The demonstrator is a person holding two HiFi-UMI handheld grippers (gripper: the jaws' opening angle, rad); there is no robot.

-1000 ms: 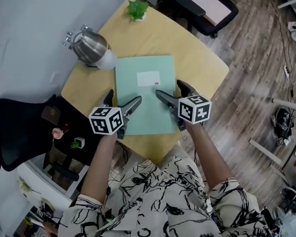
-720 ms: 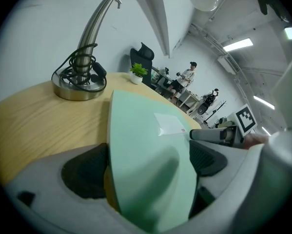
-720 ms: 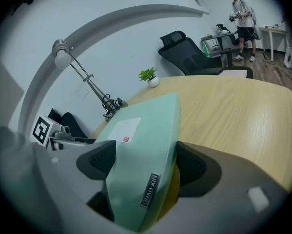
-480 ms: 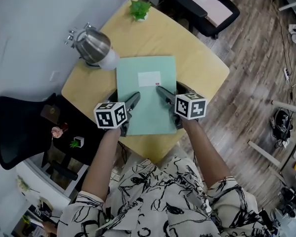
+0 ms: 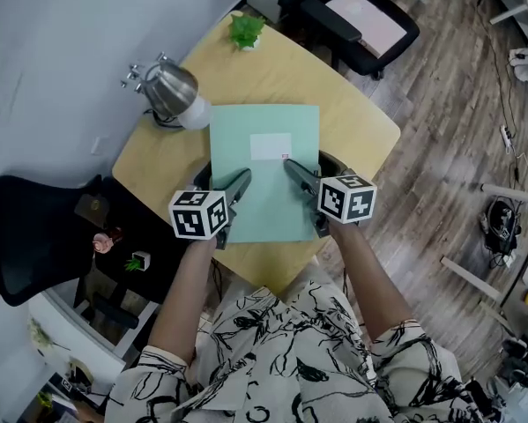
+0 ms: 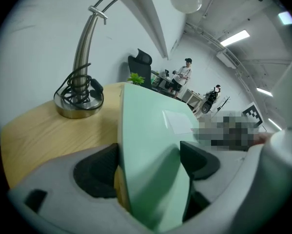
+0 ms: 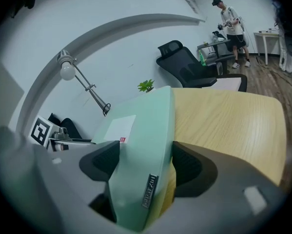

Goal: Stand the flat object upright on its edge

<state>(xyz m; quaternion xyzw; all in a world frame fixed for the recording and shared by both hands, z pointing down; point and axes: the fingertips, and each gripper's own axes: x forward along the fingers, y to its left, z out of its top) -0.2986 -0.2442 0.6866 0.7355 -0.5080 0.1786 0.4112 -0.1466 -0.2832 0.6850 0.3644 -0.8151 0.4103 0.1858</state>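
A flat mint-green book (image 5: pixel 264 161) with a white label lies on the round wooden table (image 5: pixel 343 104). My left gripper (image 5: pixel 221 181) is shut on its near left edge, one finger on the cover and one outside the edge. My right gripper (image 5: pixel 312 167) clamps the near right edge the same way. Both pairs of jaws have just been closing, with the book between them. In the left gripper view the book (image 6: pixel 150 130) fills the left gripper (image 6: pixel 149 162), pads against it. In the right gripper view the book (image 7: pixel 146 121) sits pinched in the right gripper (image 7: pixel 146 165).
A chrome desk lamp (image 5: pixel 171 91) stands at the table's far left, close to the book's far left corner, its base (image 6: pixel 79 101) beside the book. A small potted plant (image 5: pixel 246 29) sits at the far edge. Office chairs (image 5: pixel 360 16) stand beyond the table, and a person stands far off.
Both pairs of jaws have narrowed from wide open onto the book's side edges. The hands pushed forward a little and then drew back.
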